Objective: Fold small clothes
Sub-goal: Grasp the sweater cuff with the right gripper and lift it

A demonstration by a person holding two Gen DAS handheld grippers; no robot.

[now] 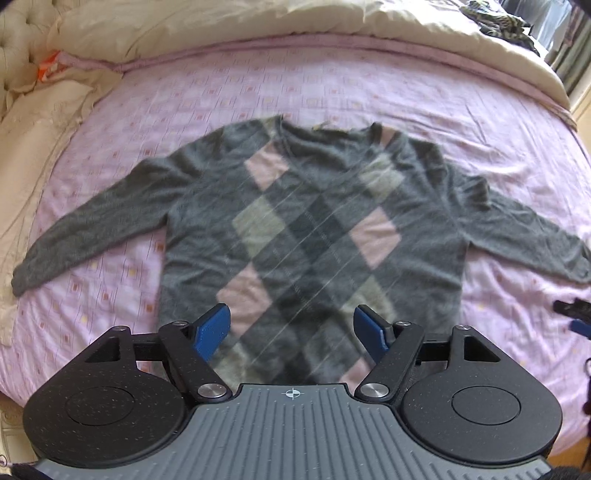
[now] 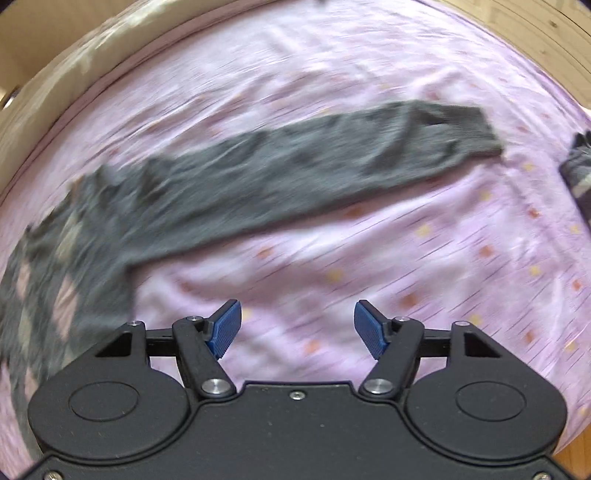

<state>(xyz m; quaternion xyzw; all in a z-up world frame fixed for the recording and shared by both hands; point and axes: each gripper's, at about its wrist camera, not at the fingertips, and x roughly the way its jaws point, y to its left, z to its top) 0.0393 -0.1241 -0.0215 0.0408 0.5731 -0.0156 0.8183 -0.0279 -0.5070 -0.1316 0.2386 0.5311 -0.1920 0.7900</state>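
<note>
The left tool [image 1: 291,330] is hovering with its jaws spread wide, gripping nothing, over the hem end of the sweater [image 1: 314,229], which is lying flat and face up on the bed [image 1: 369,85], neck toward 12 o'clock and sleeves spread toward 9 and 3. The right tool [image 2: 297,326] is likewise standing wide apart and empty, over bare pink sheet, with the right sleeve [image 2: 295,173] stretching across its view from 9 toward 2 o'clock, well apart from the pads [image 2: 369,328]. Both views are blurring, so the tools are probably moving. Nothing looks folded yet, so the step in hand is probably the first fold: bringing a sleeve in across the body. To do it well, the right tool should be reaching out toward the cuff [image 2: 476,127] at about 1 o'clock, pinching only the sleeve's knit and not the sheet beneath, then carrying it low across the chest so the shoulder line is staying straight. The left tool could be pinning the hem or side seam, since a soft knit like this is likely to drag. At the bed's far edge a cream duvet [image 1: 258,26] is lying bunched.
</note>
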